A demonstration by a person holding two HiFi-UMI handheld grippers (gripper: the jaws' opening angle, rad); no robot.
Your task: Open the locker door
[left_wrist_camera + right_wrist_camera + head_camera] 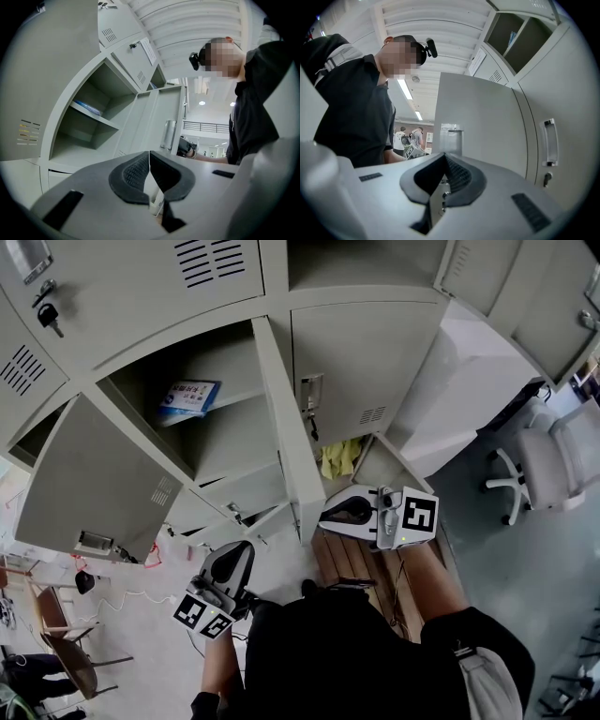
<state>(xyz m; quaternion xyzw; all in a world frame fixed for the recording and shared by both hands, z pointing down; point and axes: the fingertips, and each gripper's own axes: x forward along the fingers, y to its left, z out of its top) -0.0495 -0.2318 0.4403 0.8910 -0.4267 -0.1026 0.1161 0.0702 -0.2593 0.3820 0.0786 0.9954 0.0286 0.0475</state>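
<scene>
Head view: we see the door (384, 465) ajar, just below a shut locker (366, 371). Left gripper view: our left tongs (149, 155) are pressed together on nothing, facing an open locker (89, 129) left of the door. Right gripper view: our right tongs (442, 158) pinch the door's edge.

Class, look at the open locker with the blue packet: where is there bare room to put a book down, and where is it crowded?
Free: the shelf right of the blue packet, and the compartment floor under that shelf. Crowded: the lower locker holding the yellow cloth, with the right claw close by.
</scene>
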